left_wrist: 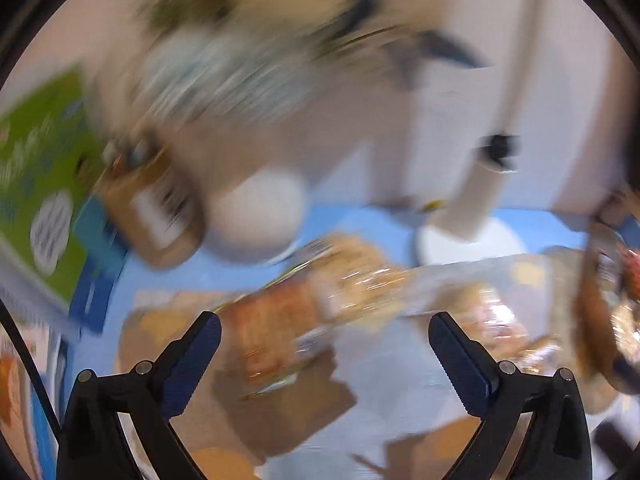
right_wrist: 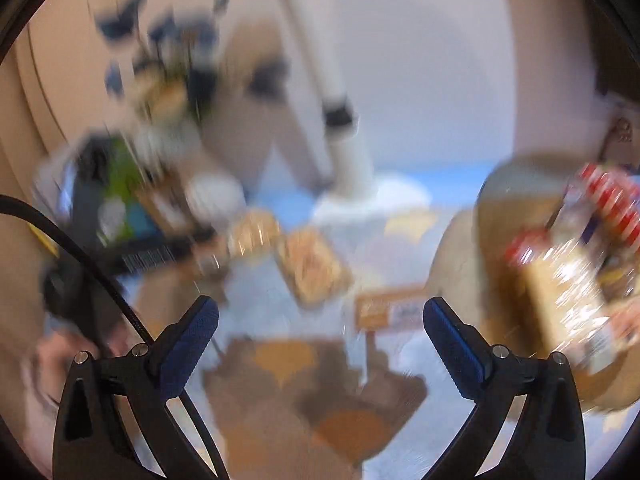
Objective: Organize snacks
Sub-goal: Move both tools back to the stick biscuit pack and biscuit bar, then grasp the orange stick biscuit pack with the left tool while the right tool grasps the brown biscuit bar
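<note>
Both views are heavily blurred. My left gripper is open, with nothing between its fingers, above a clear-wrapped snack packet with orange-brown contents lying on a patterned cloth. A second clear packet lies to its right. My right gripper is open and empty. Ahead of it lie two clear-wrapped snack packets. A basket at the right holds shiny wrapped snacks.
A green box and a brown box stand at the left beside a white bowl. A white lamp stand rises at the back. A black cable and a hand show at left.
</note>
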### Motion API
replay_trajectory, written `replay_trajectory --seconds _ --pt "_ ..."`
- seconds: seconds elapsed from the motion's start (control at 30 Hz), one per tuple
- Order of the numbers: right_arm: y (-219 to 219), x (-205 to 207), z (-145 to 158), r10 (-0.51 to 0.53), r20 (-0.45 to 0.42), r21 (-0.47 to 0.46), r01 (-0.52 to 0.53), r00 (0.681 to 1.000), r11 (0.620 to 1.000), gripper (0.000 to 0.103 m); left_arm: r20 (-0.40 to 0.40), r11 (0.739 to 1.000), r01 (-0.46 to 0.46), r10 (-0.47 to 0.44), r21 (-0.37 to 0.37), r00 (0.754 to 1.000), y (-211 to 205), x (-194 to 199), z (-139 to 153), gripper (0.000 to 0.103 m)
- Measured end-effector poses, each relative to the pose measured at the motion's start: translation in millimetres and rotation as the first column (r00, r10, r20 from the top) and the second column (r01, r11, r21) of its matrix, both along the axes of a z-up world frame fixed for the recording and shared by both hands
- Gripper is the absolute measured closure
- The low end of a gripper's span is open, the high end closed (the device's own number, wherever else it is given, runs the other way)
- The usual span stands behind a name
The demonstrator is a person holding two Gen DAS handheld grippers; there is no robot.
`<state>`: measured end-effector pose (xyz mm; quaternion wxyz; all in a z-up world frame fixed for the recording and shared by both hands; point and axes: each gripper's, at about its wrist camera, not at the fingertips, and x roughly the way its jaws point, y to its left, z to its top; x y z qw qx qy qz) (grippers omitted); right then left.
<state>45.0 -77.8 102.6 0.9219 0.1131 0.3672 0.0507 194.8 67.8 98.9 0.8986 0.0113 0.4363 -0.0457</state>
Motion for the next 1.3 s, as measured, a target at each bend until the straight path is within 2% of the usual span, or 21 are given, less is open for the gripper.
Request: replay_trajectory --seconds 0.1,0.17,0.3,0.37,0.47,0.57,1.3 --pt "-1 10 -31 -0.045 -0.059 -0.035 0.043 0.997 0.998 0.000 -0.038 0.998 -0.051 0.050 -0.027 0.998 18 8 -27 0.000" --pt "-10 14 -42 -0.116 -0.083 -0.069 0.111 0.990 0.991 0.000 -0.053 0.997 -0.070 0.069 -0.012 0.996 19 13 -41 0.000" --pt "-29 22 -55 -0.209 -0.097 -0.062 0.204 0.973 0.977 0.000 -0.052 0.996 -0.088 0.089 0.034 0.995 17 20 -59 0.000" --pt "-29 27 -57 -0.217 -0.078 -0.102 0.208 0.973 0.973 0.000 -0.062 0.995 -0.094 0.097 0.036 0.993 17 23 -67 0.000" --pt "-26 39 -58 -0.223 -0.100 -0.149 0.207 0.970 0.967 0.000 -0.059 0.994 -0.104 0.106 0.039 0.993 17 23 -76 0.000" --pt "-14 51 -62 -0.236 -0.128 -0.269 0.195 0.963 0.943 0.000 -0.061 0.993 -0.111 0.113 0.040 0.992 17 24 -77 0.000" --pt "-15 46 -61 -0.221 -0.120 -0.246 0.187 0.968 0.951 0.000 -0.067 0.993 -0.116 0.117 0.023 0.991 17 25 -77 0.000"
